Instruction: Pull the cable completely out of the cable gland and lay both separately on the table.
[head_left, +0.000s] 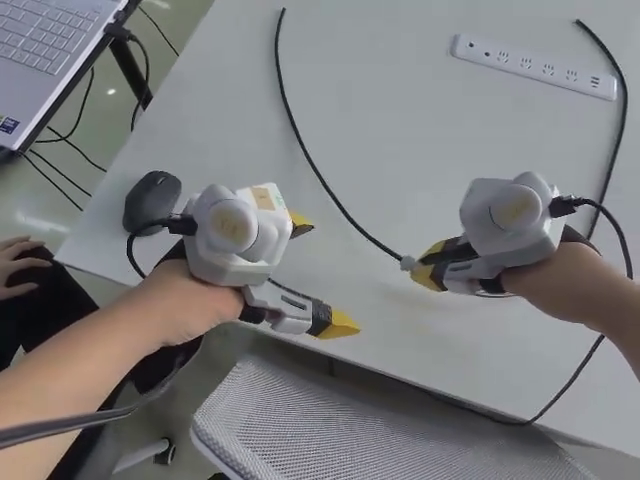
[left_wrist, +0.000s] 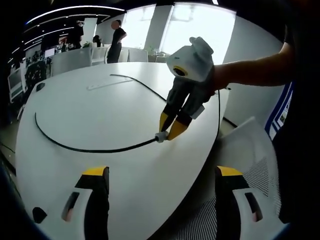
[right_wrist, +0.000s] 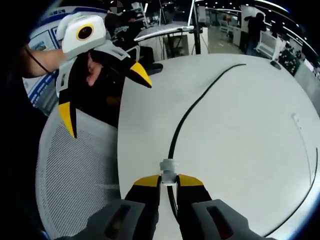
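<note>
**A:** What sits closest?

**B:** A mesh chair (head_left: 330, 430) tucked under the near edge of the tabletop (head_left: 430, 140); just above that edge is the left gripper (head_left: 320, 275), its fingers spread wide.

**A:** And the other one?

**B:** The right gripper (head_left: 430, 272) has its fingers drawn narrow, pinching the white cable gland (head_left: 407, 263) low over the tabletop; the black cable (head_left: 330, 190) is threaded into the gland and curves away across the white surface.

**A:** What lies around them?

**B:** A dark computer mouse (head_left: 150, 197) at the left corner, behind the left gripper; farther off, a white power strip (head_left: 530, 66); a laptop (head_left: 50, 35) stands beyond the left edge.

**A:** Any writing?

**B:** The sticker on the laptop is too small to read.

**A:** Do the views differ?

**B:** In the right gripper view the gland pokes out just past the yellow fingertips, and the cable runs off ahead; the left gripper view adds people (left_wrist: 119, 37) standing far beyond the tabletop.
</note>
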